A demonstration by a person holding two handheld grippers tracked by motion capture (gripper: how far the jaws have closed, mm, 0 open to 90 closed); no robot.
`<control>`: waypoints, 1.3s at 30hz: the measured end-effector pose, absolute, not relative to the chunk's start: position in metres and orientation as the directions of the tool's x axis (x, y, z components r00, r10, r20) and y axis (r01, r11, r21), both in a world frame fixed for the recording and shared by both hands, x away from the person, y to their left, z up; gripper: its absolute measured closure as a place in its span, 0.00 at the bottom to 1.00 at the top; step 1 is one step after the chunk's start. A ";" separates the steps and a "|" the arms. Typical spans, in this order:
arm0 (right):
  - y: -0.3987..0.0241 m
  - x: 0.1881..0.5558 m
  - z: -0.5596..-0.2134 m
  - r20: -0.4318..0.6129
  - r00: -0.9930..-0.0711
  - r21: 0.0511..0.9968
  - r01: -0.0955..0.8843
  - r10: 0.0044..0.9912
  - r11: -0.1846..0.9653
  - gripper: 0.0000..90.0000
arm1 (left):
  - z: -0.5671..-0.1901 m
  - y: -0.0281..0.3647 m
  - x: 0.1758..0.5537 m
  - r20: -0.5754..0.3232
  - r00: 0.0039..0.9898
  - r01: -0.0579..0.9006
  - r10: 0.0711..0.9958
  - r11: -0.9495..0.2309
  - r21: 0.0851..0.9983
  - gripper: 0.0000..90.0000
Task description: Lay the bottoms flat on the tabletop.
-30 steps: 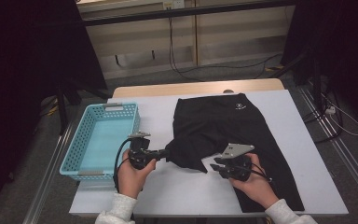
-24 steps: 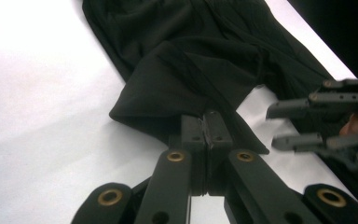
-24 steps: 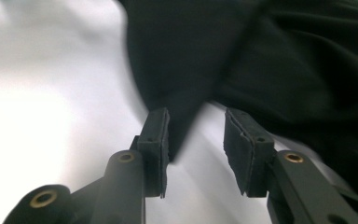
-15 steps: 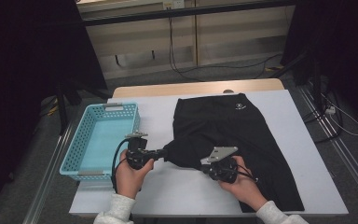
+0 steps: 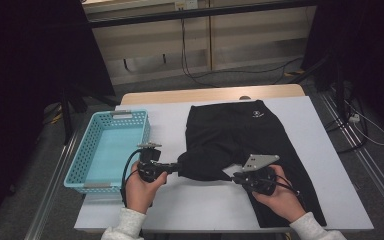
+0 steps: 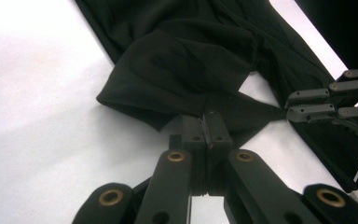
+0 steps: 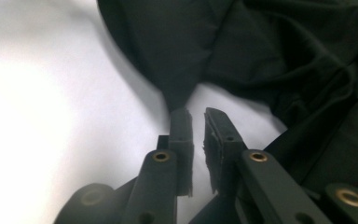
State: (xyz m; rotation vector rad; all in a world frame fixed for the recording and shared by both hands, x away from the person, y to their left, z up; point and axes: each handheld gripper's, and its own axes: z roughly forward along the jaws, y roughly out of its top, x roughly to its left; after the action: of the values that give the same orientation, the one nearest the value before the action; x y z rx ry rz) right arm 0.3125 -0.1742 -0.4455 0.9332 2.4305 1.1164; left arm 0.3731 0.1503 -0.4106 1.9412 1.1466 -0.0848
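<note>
Matt black cloth garment point(image 5: 240, 142), smooth white tabletop point(image 5: 205, 200), perforated glossy turquoise plastic basket point(image 5: 80, 167)

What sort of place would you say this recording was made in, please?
Probably a lab or recording room: a white-topped table ringed by dark curtains, loose cables on the floor, with black trousers and a blue basket laid out.

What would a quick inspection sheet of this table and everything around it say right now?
Surface: white table top, wooden strip along the far edge.
Job's things: black garment lies partly folded, small white logo near its far end.
Clutter: light blue basket at the left, nothing seen in it.
Grippers: left gripper is shut on the garment's edge; right gripper has a narrow gap between its jaws, which have just been closing then easing apart, a point of cloth at their tips.
Cables: one loops from the left gripper; others lie on the floor beyond.
Surroundings: dark curtains both sides, pale panels behind.
</note>
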 end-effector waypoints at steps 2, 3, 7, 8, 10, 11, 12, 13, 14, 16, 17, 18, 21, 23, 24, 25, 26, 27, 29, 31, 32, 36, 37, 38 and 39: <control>-0.172 0.315 -0.444 -0.001 -0.737 0.770 0.430 0.676 0.471 0.89 | -0.412 0.150 0.373 -0.446 0.576 0.745 0.685 -0.215 0.632 1.00; -0.170 0.316 -0.445 -0.001 -0.732 0.773 0.431 0.681 0.465 0.88 | -0.412 0.150 0.373 -0.442 0.577 0.744 0.687 -0.219 0.631 1.00; -0.164 0.327 -0.449 0.001 -0.715 0.782 0.436 0.699 0.445 0.82 | -0.413 0.153 0.372 -0.451 0.560 0.753 0.695 -0.200 0.627 1.00; -0.162 0.330 -0.449 0.009 -0.710 0.787 0.440 0.704 0.433 0.81 | -0.413 0.155 0.372 -0.445 0.563 0.750 0.696 -0.203 0.630 1.00; -0.158 0.338 -0.449 0.002 -0.695 0.785 0.447 0.719 0.430 0.81 | -0.413 0.157 0.371 -0.444 0.558 0.750 0.701 -0.197 0.631 1.00; -0.157 0.342 -0.450 0.005 -0.681 0.786 0.456 0.732 0.419 0.80 | -0.413 0.158 0.371 -0.443 0.558 0.749 0.702 -0.196 0.632 1.00; -0.156 0.347 -0.451 0.007 -0.667 0.789 0.462 0.745 0.406 0.78 | -0.413 0.159 0.370 -0.443 0.558 0.750 0.702 -0.198 0.631 1.00; -0.155 0.351 -0.452 0.011 -0.655 0.793 0.467 0.756 0.392 0.75 | -0.413 0.159 0.370 -0.445 0.555 0.751 0.702 -0.195 0.630 1.00; -0.154 0.356 -0.453 0.016 -0.650 0.796 0.468 0.760 0.384 0.73 | -0.414 0.159 0.370 -0.446 0.557 0.751 0.701 -0.196 0.630 1.00; -0.149 0.362 -0.457 0.016 -0.650 0.784 0.480 0.760 0.394 0.70 | -0.414 0.159 0.370 -0.446 0.558 0.752 0.700 -0.199 0.629 1.00; -0.145 0.364 -0.459 0.010 -0.662 0.774 0.480 0.750 0.413 0.69 | -0.414 0.159 0.371 -0.447 0.558 0.751 0.699 -0.196 0.630 1.00; -0.141 0.365 -0.461 -0.004 -0.674 0.767 0.472 0.739 0.434 0.69 | -0.414 0.159 0.371 -0.447 0.559 0.750 0.698 -0.196 0.632 1.00; -0.133 0.367 -0.466 -0.031 -0.678 0.749 0.471 0.734 0.467 0.72 | -0.415 0.158 0.372 -0.452 0.558 0.751 0.696 -0.193 0.631 1.00; -0.132 0.369 -0.465 -0.043 -0.679 0.747 0.465 0.733 0.474 0.83 | -0.415 0.157 0.372 -0.449 0.560 0.750 0.696 -0.196 0.632 1.00; -0.132 0.370 -0.466 -0.039 -0.682 0.749 0.464 0.730 0.473 0.91 | -0.415 0.157 0.372 -0.447 0.564 0.748 0.695 -0.201 0.632 1.00; -0.134 0.371 -0.467 -0.028 -0.689 0.752 0.463 0.724 0.469 0.97 | -0.415 0.157 0.372 -0.449 0.561 0.750 0.695 -0.198 0.631 1.00; -0.135 0.371 -0.467 -0.021 -0.695 0.752 0.463 0.719 0.470 1.00 | -0.415 0.157 0.372 -0.449 0.561 0.751 0.695 -0.199 0.630 1.00; -0.137 0.372 -0.465 -0.027 -0.696 0.747 0.463 0.718 0.477 1.00 | -0.415 0.157 0.373 -0.452 0.561 0.752 0.694 -0.199 0.628 1.00; -0.144 0.372 -0.462 -0.047 -0.683 0.742 0.465 0.729 0.484 1.00 | -0.415 0.157 0.373 -0.457 0.553 0.756 0.697 -0.189 0.627 1.00; -0.153 0.373 -0.456 -0.054 -0.658 0.746 0.473 0.751 0.468 1.00 | -0.415 0.157 0.373 -0.456 0.554 0.757 0.696 -0.193 0.624 1.00; -0.157 0.373 -0.452 -0.079 -0.650 0.749 0.461 0.756 0.475 1.00 | -0.416 0.157 0.373 -0.452 0.554 0.756 0.699 -0.195 0.624 1.00; -0.168 0.372 -0.445 -0.111 -0.616 0.759 0.454 0.780 0.466 0.99 | -0.418 0.156 0.374 -0.452 0.551 0.763 0.701 -0.204 0.613 1.00; -0.169 0.372 -0.446 -0.087 -0.621 0.766 0.458 0.779 0.451 0.98 | -0.419 0.156 0.374 -0.450 0.550 0.762 0.704 -0.203 0.614 1.00; -0.169 0.370 -0.447 -0.069 -0.622 0.773 0.461 0.780 0.435 0.95 | -0.419 0.155 0.374 -0.452 0.548 0.764 0.704 -0.202 0.613 1.00; -0.167 0.368 -0.447 -0.075 -0.628 0.771 0.456 0.774 0.445 0.94 | -0.419 0.155 0.374 -0.447 0.551 0.763 0.705 -0.208 0.612 1.00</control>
State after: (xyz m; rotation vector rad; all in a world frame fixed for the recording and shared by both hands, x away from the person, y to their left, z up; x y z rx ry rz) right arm 0.3682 -0.1674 -0.4474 1.0377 2.2816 1.0299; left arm 0.3739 0.1551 -0.4194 1.9498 1.1872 -0.0878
